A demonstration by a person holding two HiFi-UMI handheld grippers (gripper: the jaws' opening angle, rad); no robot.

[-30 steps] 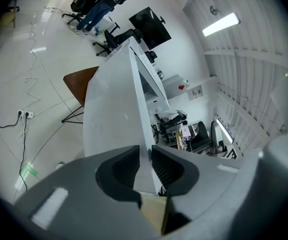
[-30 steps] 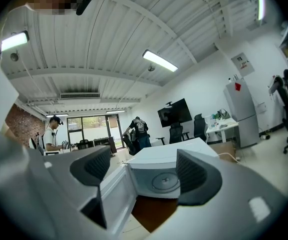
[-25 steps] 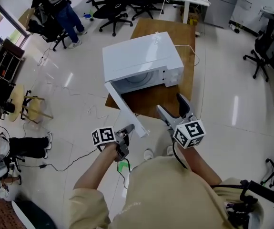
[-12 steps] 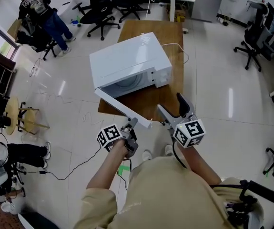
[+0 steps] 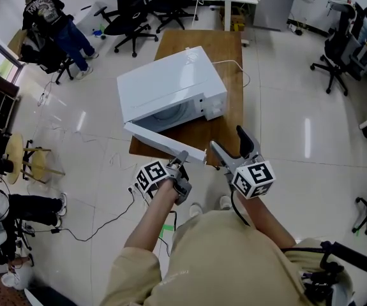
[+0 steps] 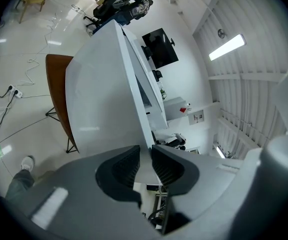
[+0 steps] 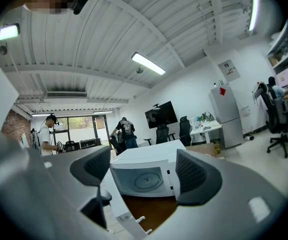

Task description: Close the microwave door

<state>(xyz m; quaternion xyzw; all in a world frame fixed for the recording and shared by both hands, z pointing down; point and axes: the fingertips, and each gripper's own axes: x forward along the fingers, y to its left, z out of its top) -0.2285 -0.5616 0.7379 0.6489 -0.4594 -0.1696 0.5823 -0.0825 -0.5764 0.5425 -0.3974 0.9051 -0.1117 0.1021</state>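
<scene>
Swung farther toward shut than a second ago: microwave door. Pressing its free end, left gripper, jaws together. Near right, right gripper, jaws apart, empty.

The left tongs, just below the head view's centre, had their jaws pressed together at the end of the outstretched left forearm. To their right, the right tongs stood with jaws spread wide and empty.
</scene>
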